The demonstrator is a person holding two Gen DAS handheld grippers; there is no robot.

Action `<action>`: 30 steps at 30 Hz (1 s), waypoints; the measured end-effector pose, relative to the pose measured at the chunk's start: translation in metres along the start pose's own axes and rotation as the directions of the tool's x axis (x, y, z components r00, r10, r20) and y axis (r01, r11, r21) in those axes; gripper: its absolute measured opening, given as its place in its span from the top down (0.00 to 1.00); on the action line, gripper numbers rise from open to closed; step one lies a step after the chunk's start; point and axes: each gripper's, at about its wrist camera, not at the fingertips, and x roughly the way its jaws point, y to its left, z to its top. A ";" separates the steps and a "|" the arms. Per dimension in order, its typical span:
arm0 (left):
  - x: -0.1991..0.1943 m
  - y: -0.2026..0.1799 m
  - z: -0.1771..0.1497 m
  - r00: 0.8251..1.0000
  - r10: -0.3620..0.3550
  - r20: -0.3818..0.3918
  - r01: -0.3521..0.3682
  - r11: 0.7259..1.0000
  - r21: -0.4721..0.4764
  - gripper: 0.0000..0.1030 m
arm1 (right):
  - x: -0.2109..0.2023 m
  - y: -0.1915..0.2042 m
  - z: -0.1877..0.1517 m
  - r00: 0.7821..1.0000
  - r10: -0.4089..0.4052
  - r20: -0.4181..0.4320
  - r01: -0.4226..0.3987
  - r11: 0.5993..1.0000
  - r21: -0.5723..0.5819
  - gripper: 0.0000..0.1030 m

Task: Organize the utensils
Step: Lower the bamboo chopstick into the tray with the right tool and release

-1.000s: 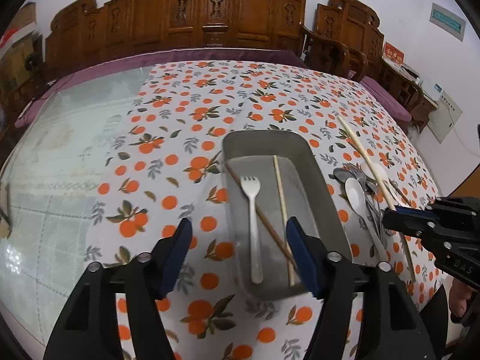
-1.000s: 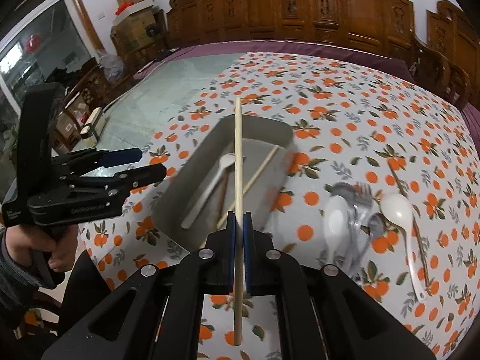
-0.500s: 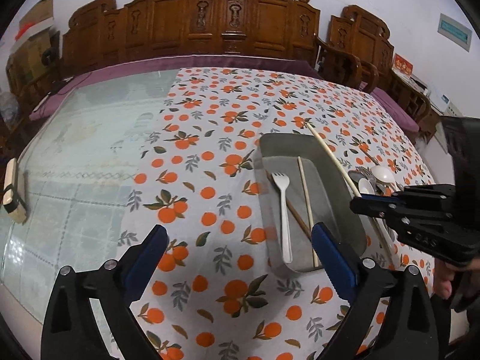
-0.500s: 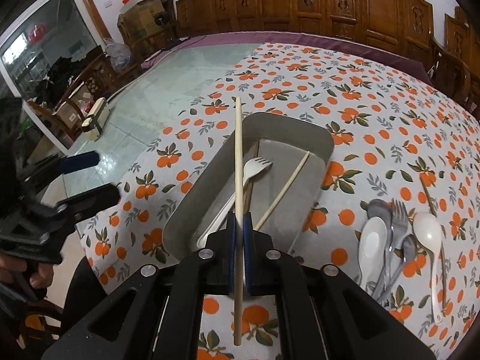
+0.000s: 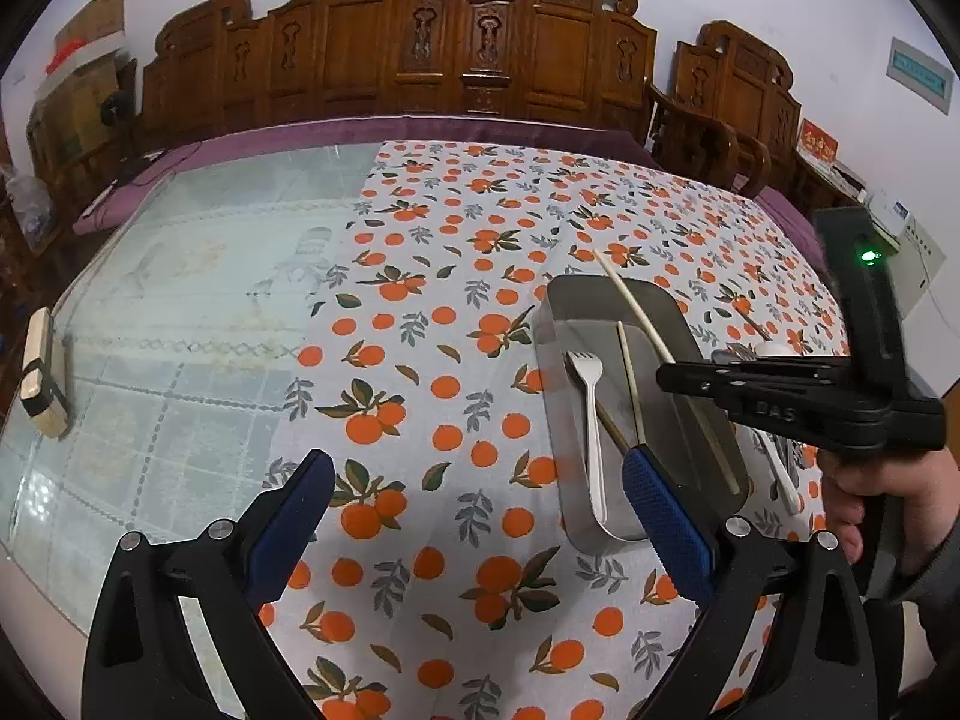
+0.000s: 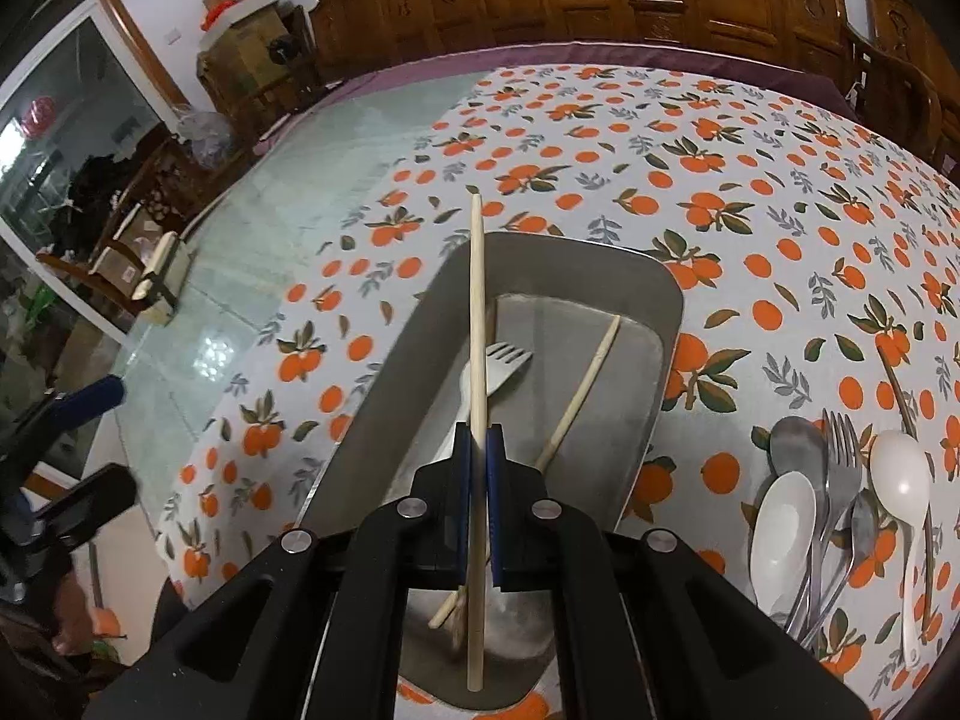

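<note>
item: pale chopstick (image 6: 476, 324), wooden or bamboo by its look. held in the right gripper (image 6: 478, 474), whose blue fingers (image 6: 461, 480) are pressed together on it, pinching the shaft in its lower part, with a short tail behind the grip and most of the length ahead. it hangs over the grey tray (image 6: 669, 324), lined up roughly along the tray's long axis, its far tip reaching past the far rim.

handling, as judged: light, stiff, thin and round, so it could pivot or roll between the pads; a pinch nearer mid-length would balance it better. it is not fragile. released from low over the tray floor, it should drop flat with little bounce.

tray contents: white fork (image 6: 489, 369), a second pale chopstick (image 6: 585, 387) lying slantwise, and a darker stick under the fork, mostly hidden.

left gripper (image 5: 477, 501): fingers spread wide, empty, hovering above the orange-print cloth (image 5: 420, 360) just beside the tray's near corner.

still to sort, on the tabletop right of the tray: white spoons (image 6: 780, 531), metal spoon (image 6: 795, 444), metal fork (image 6: 840, 462), and a dark chopstick (image 6: 897, 390) lying beside them.

other: a small wooden block (image 5: 42, 378) on the glass part of the tabletop, well apart.
</note>
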 end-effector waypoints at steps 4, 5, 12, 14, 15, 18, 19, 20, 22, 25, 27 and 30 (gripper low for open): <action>-0.002 0.000 0.001 1.000 0.000 0.004 0.000 1.000 -0.002 0.10 | 0.013 -0.006 -0.002 1.000 -0.017 -0.023 0.017 1.000 0.012 0.94; -0.003 0.000 0.001 1.000 0.000 0.005 0.000 1.000 -0.001 0.10 | 0.016 -0.007 -0.003 0.999 -0.019 -0.027 0.019 1.000 0.014 0.94; -0.007 -0.004 0.003 1.000 0.001 0.013 -0.001 1.000 0.006 0.10 | 0.022 -0.007 -0.006 0.999 -0.028 -0.037 0.029 1.000 0.011 0.94; -0.008 -0.006 0.003 1.000 0.002 0.014 -0.002 1.000 0.007 0.10 | 0.019 -0.007 -0.007 0.999 -0.033 -0.030 0.033 0.999 0.001 0.93; -0.009 -0.007 0.003 1.000 0.002 0.015 -0.002 1.000 0.008 0.10 | 0.018 -0.007 -0.007 0.999 -0.037 -0.026 0.037 0.999 -0.002 0.93; -0.010 -0.011 0.004 1.000 0.000 0.019 0.000 1.000 0.011 0.10 | 0.010 -0.011 -0.009 0.999 -0.041 -0.010 0.041 0.999 -0.006 0.93; -0.010 -0.012 0.005 1.000 0.001 0.019 -0.001 1.000 0.012 0.10 | 0.004 -0.013 -0.009 0.999 -0.040 0.002 0.040 0.999 -0.006 0.93; -0.010 -0.015 0.005 1.000 -0.001 0.019 0.001 1.000 0.015 0.10 | -0.001 -0.014 -0.009 0.999 -0.039 0.012 0.039 0.999 -0.007 0.93; -0.012 -0.019 0.005 1.000 -0.003 0.023 0.003 1.000 0.018 0.10 | -0.016 -0.016 -0.010 0.998 -0.040 0.043 0.041 0.999 -0.019 0.93; -0.013 -0.027 0.006 1.000 -0.009 0.029 0.008 1.000 0.023 0.10 | -0.041 -0.018 -0.017 0.995 -0.058 0.084 0.062 0.997 -0.052 0.93; -0.012 -0.033 0.006 1.000 -0.013 0.029 0.012 1.000 0.026 0.10 | -0.058 -0.022 -0.023 0.992 -0.070 0.107 0.078 0.995 -0.067 0.92; -0.010 -0.045 0.006 0.999 -0.024 0.028 0.023 0.999 0.034 0.10 | -0.085 -0.033 -0.041 0.987 -0.089 0.136 0.099 0.993 -0.071 0.78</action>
